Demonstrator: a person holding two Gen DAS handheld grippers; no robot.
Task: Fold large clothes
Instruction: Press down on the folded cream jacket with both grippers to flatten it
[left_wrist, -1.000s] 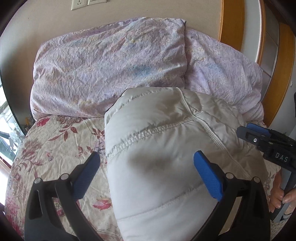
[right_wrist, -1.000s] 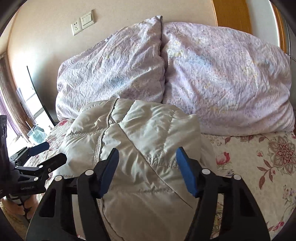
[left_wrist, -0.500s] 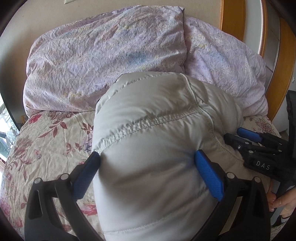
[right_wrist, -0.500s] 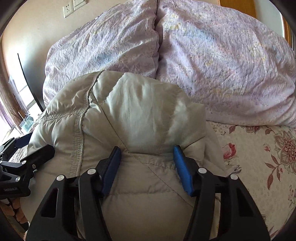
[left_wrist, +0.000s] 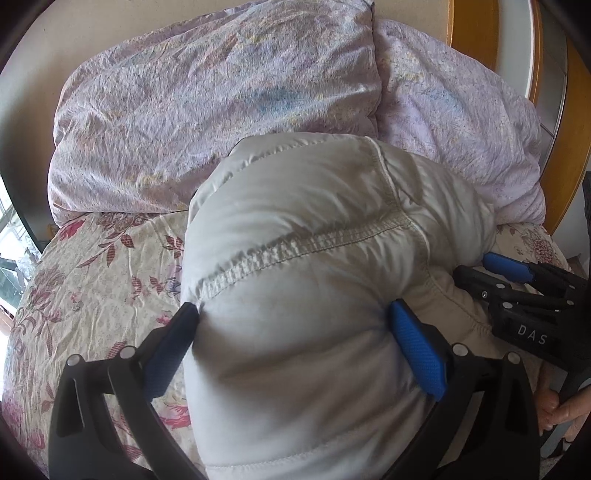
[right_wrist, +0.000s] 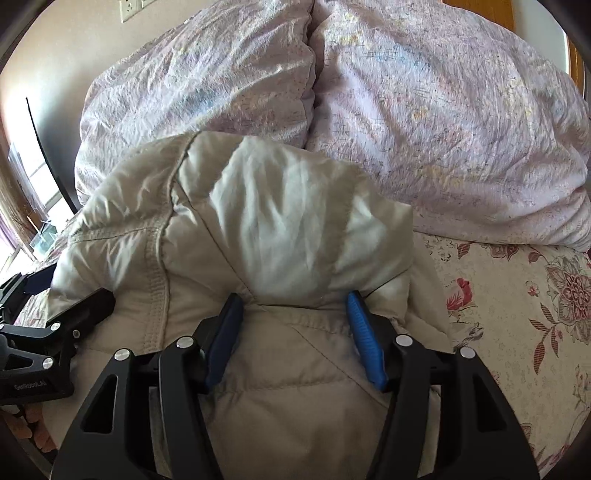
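Bedspread (left_wrist: 92, 280), floral, under everything; two lilac pillows (right_wrist: 443, 122) propped against the far wall. Puffy pale jacket (left_wrist: 295, 258) in the middle of the bed, just near of the pillows, far edge touching them. Already gathered into a thick, rounded bundle, no sleeve or hem trailing loose in either view, so most of the folding looks done. Not yet flat: bulging high between the tools, stitched seam arching over the top. Probably left to do: pressing the air out, squaring the edges, perhaps one more turn; underside of the bundle hidden, so hard to say for certain.

Left gripper (left_wrist: 295, 347) on the near left part of the bundle, jaws wide, blue pads pushed against both flanks of a fat roll of padding; squeezing or only bracing, cannot tell. Right gripper (right_wrist: 295, 336) on the near right part, jaws narrower, pinching a ridge of fabric between the pads.
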